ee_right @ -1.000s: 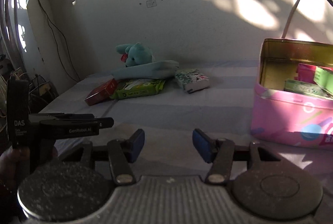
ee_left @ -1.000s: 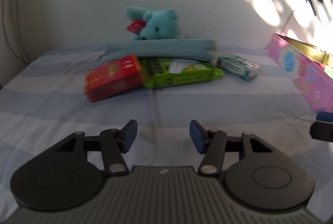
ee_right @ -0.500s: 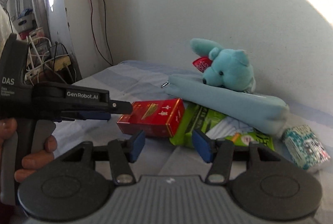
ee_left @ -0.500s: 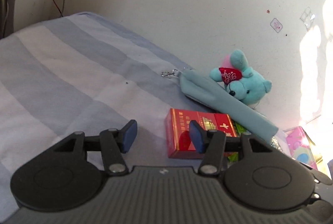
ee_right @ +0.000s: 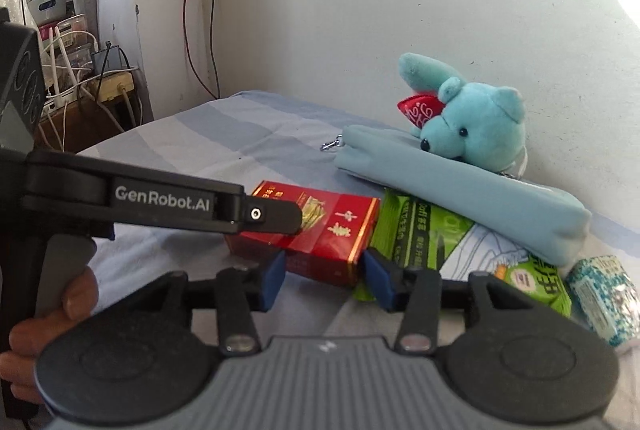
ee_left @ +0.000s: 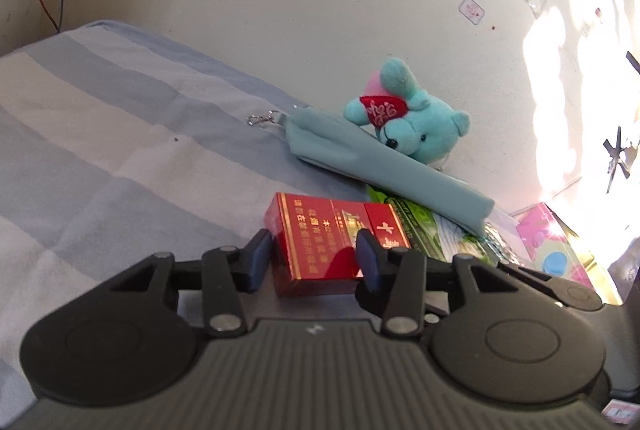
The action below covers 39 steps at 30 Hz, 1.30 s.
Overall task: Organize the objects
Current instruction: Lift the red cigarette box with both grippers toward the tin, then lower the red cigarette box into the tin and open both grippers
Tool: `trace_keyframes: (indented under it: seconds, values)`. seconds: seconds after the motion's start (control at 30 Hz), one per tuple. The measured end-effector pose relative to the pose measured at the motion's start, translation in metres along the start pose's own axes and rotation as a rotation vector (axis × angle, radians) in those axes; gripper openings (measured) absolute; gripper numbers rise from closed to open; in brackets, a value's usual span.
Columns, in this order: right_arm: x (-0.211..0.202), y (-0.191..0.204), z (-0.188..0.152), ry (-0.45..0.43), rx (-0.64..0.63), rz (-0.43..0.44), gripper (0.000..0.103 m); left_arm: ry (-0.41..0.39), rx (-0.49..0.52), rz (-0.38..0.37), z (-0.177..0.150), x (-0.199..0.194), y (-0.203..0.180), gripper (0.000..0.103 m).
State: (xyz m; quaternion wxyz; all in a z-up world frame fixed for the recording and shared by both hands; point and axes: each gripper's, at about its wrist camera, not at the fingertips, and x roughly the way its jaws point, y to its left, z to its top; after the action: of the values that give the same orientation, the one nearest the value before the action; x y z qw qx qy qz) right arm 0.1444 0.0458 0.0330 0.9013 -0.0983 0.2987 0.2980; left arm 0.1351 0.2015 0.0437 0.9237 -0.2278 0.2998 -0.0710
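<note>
A red box [ee_left: 320, 242] lies on the striped bed sheet [ee_left: 100, 150], beside a green wipes pack [ee_left: 440, 230]. My left gripper [ee_left: 314, 260] has the box's near end between its blue pads; its jaws are closing and both pads look pressed on the sides. In the right wrist view the same red box [ee_right: 320, 230] lies with the left gripper's finger [ee_right: 280, 219] over its left end. My right gripper [ee_right: 325, 278] is closing too. The box's near corner shows between its pads, and I see no firm contact.
A teal pouch [ee_right: 460, 186] leans across the wipes pack [ee_right: 432, 238], with a teal plush bear [ee_right: 472, 126] behind it against the wall. A small patterned packet [ee_right: 600, 298] lies at the right. A pink tin [ee_left: 548, 242] stands further right. Cables and clutter [ee_right: 80, 70] sit beyond the bed's left edge.
Both grippers swung left from the open sheet to the red box. Over the last half second both pairs of jaws narrowed and the box came between them.
</note>
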Motion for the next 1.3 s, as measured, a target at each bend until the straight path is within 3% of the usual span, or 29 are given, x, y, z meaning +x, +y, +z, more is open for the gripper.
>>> trace_keyframes:
  seconds: [0.1,0.33,0.53,0.73,0.87,1.1,1.2,1.3]
  values:
    - [-0.023,-0.002,-0.014,-0.006,0.018,-0.004,0.044,0.041,0.004,-0.026,-0.011,-0.008,-0.013,0.048]
    - [-0.087,-0.01,-0.062,0.007,0.088,-0.013,0.044,0.083,0.145,-0.033,-0.062,-0.039,-0.069,0.049]
    - [-0.151,-0.026,-0.109,-0.014,0.162,-0.08,0.045,0.16,0.211,-0.151,-0.104,-0.043,-0.119,0.049]
    - [-0.205,-0.054,-0.157,-0.049,0.276,-0.174,0.045,0.211,0.357,-0.223,-0.138,-0.036,-0.181,0.048]
    - [-0.23,-0.072,-0.169,-0.114,0.314,-0.244,0.045,0.199,0.43,-0.259,-0.136,-0.031,-0.219,0.047]
    - [-0.264,-0.133,-0.142,-0.294,0.278,-0.402,0.045,0.058,0.602,-0.343,-0.095,-0.01,-0.308,0.047]
    - [-0.259,-0.175,-0.129,-0.273,0.267,-0.447,0.047,0.079,0.59,-0.345,-0.084,0.022,-0.333,0.047]
    - [-0.248,-0.221,-0.126,-0.191,0.326,-0.415,0.047,0.134,0.588,-0.305,-0.083,0.058,-0.352,0.048]
